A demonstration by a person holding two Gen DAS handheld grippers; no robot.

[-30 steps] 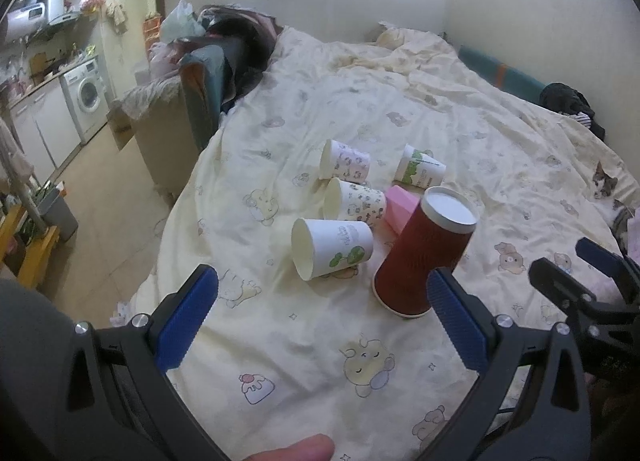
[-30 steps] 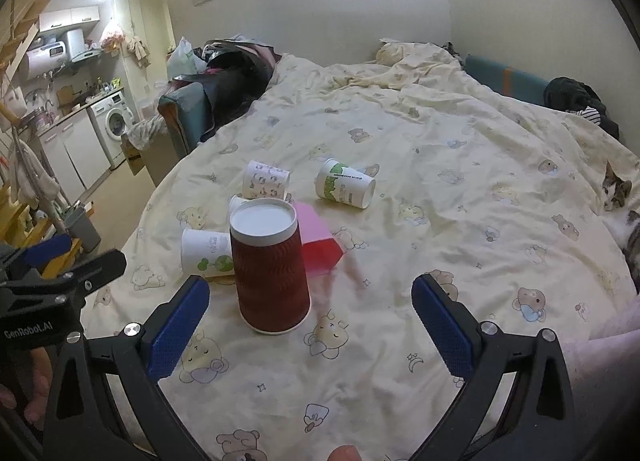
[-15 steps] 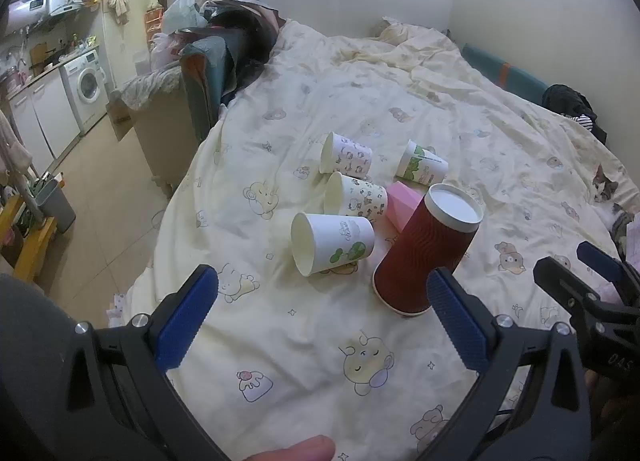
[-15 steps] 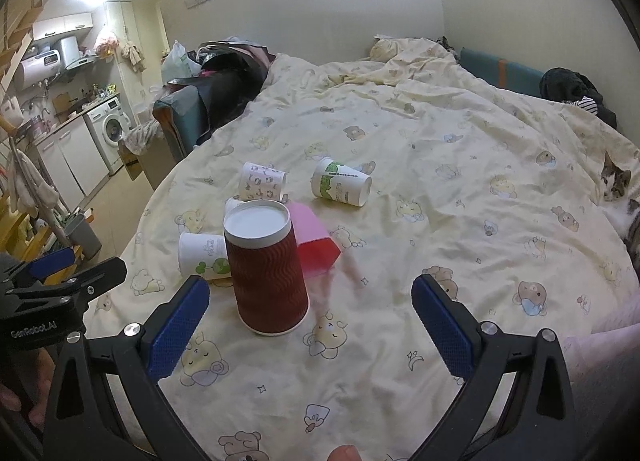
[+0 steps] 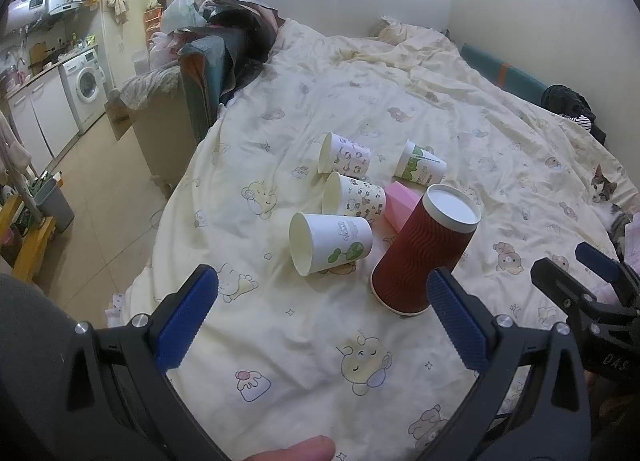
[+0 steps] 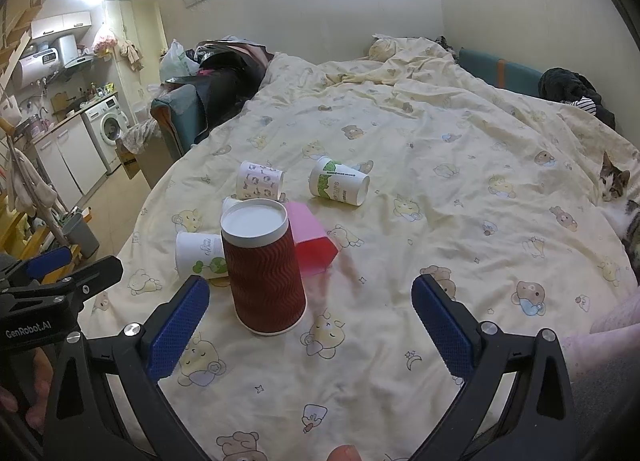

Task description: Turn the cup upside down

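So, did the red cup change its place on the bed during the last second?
No. In the right wrist view the red cup stands upside down at the same spot, just left of the pink cup, beside the same bear prints on the bedsheet.

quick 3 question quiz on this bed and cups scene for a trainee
1. True or false: the red ribbed cup stands mouth down on the bedspread.
2. How many white paper cups lie on their sides? A) two B) four C) six
3. What animal lies at the bed's right edge?

Key:
1. True; its closed white base faces up.
2. B: the panda-print cup, the animal-print cup, the green-logo cup and the leaf-print cup.
3. A cat.
Both the left tongs and the right tongs are open and empty.
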